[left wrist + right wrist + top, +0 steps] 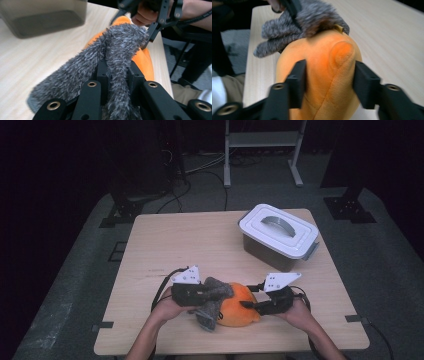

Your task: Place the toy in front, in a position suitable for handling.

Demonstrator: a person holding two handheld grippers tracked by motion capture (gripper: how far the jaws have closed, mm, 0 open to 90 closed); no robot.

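Both tongs grip: your left tongs (pixel 207 295) clench the grey fuzzy cloth (pixel 215 296), your right tongs (pixel 250 304) squeeze the orange plush toy (pixel 236 310) at the bench's (pixel 175 240) six o'clock edge.

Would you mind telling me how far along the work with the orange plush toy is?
Done: both grips. In hand: left gripper clamps the grey furry part; right gripper squeezes the orange plush toy. Left: likely stowing it; the lidded grey plastic box remains closed.
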